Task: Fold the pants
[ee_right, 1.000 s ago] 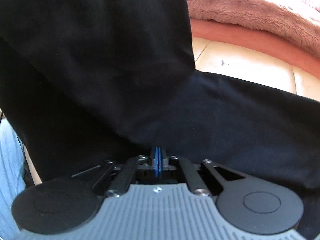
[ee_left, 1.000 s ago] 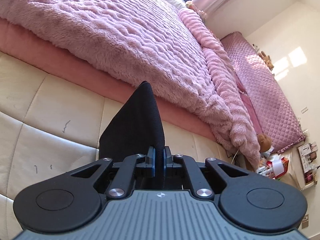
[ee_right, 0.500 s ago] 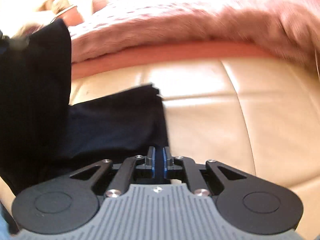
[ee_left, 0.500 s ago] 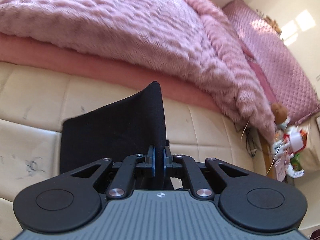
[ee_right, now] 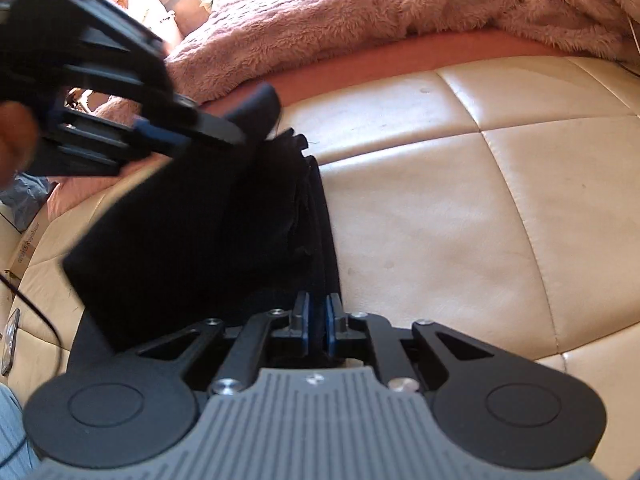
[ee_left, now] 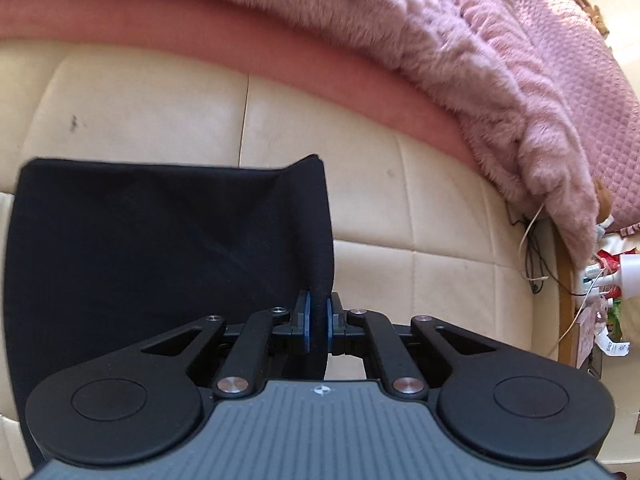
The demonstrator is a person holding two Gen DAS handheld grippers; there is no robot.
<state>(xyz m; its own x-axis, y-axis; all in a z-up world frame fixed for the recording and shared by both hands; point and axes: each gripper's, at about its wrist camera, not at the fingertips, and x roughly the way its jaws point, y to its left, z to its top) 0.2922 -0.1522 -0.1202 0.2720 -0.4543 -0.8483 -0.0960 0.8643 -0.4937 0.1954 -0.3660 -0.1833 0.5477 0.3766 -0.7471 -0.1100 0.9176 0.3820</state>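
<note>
The black pants (ee_left: 160, 240) lie folded on a cream leather bench (ee_left: 440, 216). My left gripper (ee_left: 317, 312) is shut on the pants' right edge, which stands up between the blue pads. In the right wrist view the pants (ee_right: 208, 240) lie in stacked layers. My right gripper (ee_right: 316, 316) is shut on their right edge, low over the bench (ee_right: 460, 220). The left gripper (ee_right: 224, 136) also shows there, at the upper left, holding the far corner of the fabric just above the pile.
A fluffy pink blanket (ee_left: 400, 32) on a bed borders the bench's far side, also in the right wrist view (ee_right: 360, 12). Cables and clutter (ee_left: 600, 280) sit on the floor at the right. A phone and cable (ee_right: 12, 336) lie at the bench's left.
Both grippers have come down toward the bench with the pants. The raised fabric has been laid over the lower layers. The left gripper has come into the right wrist view.
</note>
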